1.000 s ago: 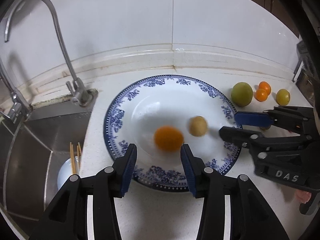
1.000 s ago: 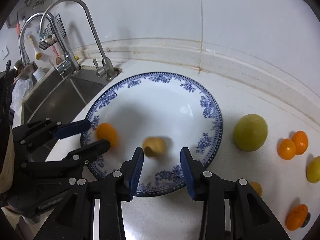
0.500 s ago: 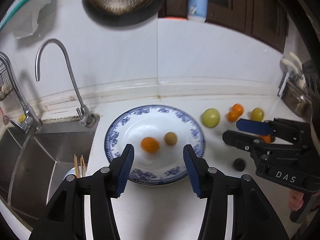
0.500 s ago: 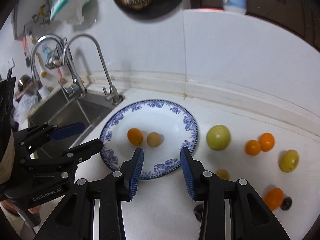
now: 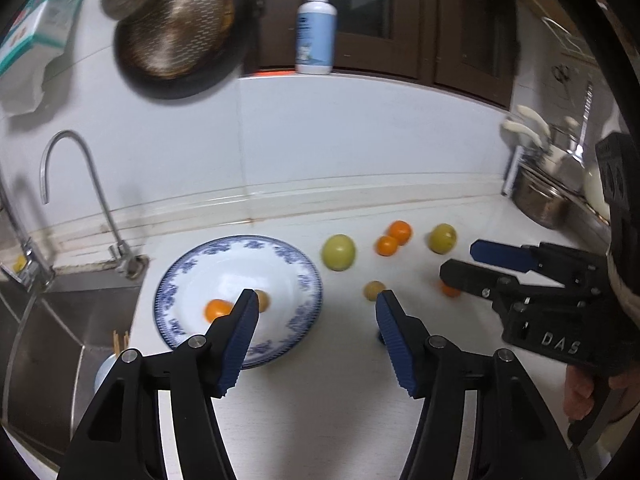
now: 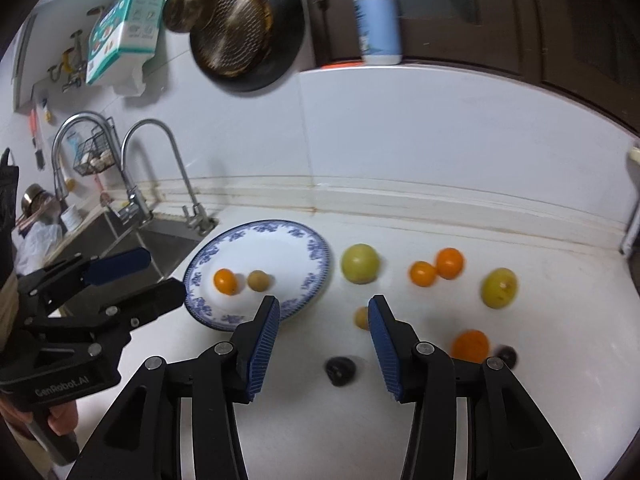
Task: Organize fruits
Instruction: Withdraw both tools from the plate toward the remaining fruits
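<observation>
Left claw: the black left gripper (image 5: 314,314) with blue ridged pads sits at the bottom middle of the left wrist view. Its jaws are spreading apart and nothing is between them.
Right claw: the black right gripper (image 6: 322,326) with blue pads sits at the bottom middle of the right wrist view. Its jaws are spreading too, with nothing pinched.
Plate: the round white plate with a blue flower rim (image 6: 316,248) lies flat on the white counter (image 6: 400,420), left of middle in the right wrist view, just beside the steel sink (image 6: 132,240).
On the plate: a small orange fruit (image 6: 225,281) and a small tan round fruit (image 6: 258,280) lie side by side, close but apart.
Right of the plate: a big yellow-green round fruit (image 6: 360,263) sits near the plate's rim.
Further right: two small orange fruits (image 6: 436,268) touch each other, and a second yellow-green fruit (image 6: 499,287) sits at the right side.
Near the right claw: a small tan fruit (image 6: 361,317) peeks out beside the right pad, a bigger orange fruit (image 6: 470,345) sits behind that finger, and two dark round lumps (image 6: 340,370) lie low in the frame.
Wall: a dark round pan (image 6: 244,36) hangs at the top, and a white-and-blue pump bottle (image 6: 378,20) stands on the ledge, upper right of middle.
</observation>
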A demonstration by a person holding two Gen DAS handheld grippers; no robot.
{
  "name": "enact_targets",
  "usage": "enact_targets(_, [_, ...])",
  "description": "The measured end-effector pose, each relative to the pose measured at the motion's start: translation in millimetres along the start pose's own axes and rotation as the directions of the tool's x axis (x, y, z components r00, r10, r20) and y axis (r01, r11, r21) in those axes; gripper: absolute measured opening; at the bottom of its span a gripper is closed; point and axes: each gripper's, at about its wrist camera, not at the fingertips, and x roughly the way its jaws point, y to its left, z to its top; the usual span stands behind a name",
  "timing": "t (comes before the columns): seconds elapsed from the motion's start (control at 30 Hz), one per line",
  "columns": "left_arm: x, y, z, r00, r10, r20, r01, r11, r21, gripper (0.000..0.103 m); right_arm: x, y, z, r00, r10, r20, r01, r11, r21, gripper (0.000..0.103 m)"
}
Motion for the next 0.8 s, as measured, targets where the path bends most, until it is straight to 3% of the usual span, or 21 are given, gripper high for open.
enact_targets(0.3, [21.2,-32.9,-9.2,0.997,-0.059,-0.048,0.061,0.998,0.021,0.062,-21.2,-27.9,-17.2,0.996,-0.087,-0.001,0.087,0.996,0.033,0.047])
enact_targets(0.8, [66.5,-62.1,-33.8,0.987,-0.033,-0.156,0.040,0.998,0.046,0.062,-3.3,-80.2,-52.5,0.978,-0.183,-0.103,0.194,0.975,0.106,0.047])
